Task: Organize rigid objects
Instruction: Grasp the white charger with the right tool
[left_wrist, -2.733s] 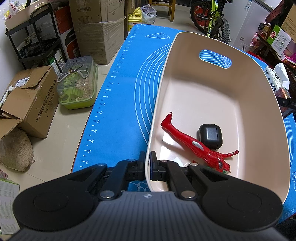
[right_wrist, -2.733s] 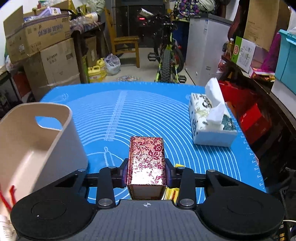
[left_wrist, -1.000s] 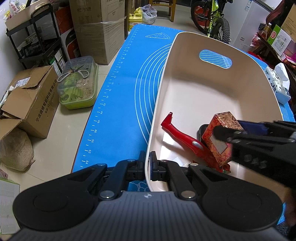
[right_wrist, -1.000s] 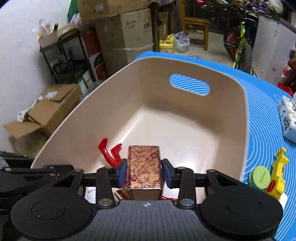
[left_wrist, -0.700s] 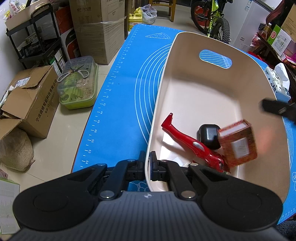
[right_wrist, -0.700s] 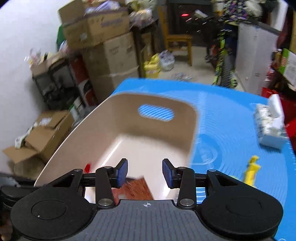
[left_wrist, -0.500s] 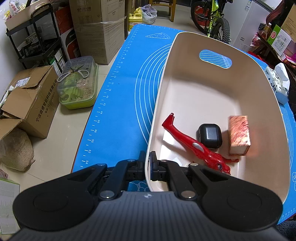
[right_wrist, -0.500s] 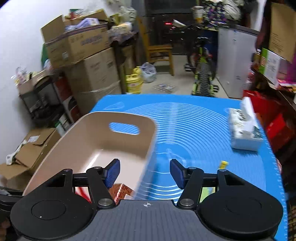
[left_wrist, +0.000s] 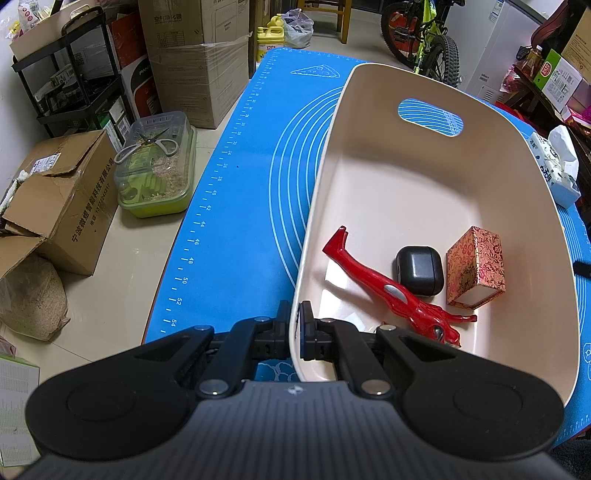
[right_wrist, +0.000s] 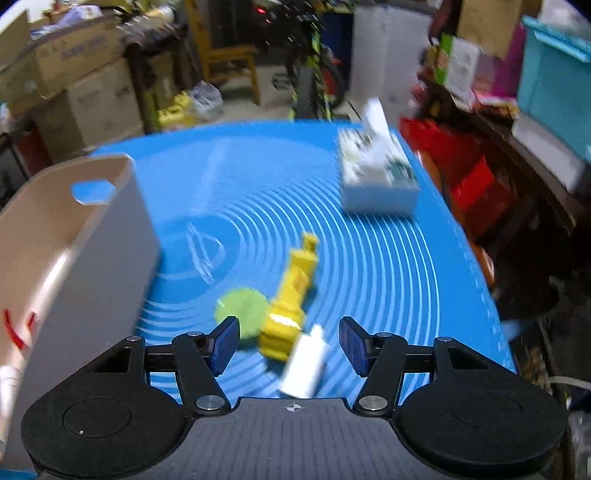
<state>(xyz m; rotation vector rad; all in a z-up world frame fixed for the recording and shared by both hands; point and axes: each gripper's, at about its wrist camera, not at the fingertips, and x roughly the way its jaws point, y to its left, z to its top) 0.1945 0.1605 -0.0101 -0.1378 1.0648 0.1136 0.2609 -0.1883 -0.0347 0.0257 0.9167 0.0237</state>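
Three things lay in the beige bin (left_wrist: 417, 192) when I looked: a red toy (left_wrist: 388, 288) nearest its left wall, a black case (left_wrist: 419, 270) just right of that, and a patterned red box (left_wrist: 476, 267) toward the right wall. My left tool (left_wrist: 294, 328) was clenched on the bin's near rim. My right tool (right_wrist: 288, 341) hung released over the blue mat (right_wrist: 369, 258) to the right of the bin, with a yellow toy (right_wrist: 291, 291), a green disc (right_wrist: 242, 308) and a white piece (right_wrist: 304, 363) blurred between its fingers.
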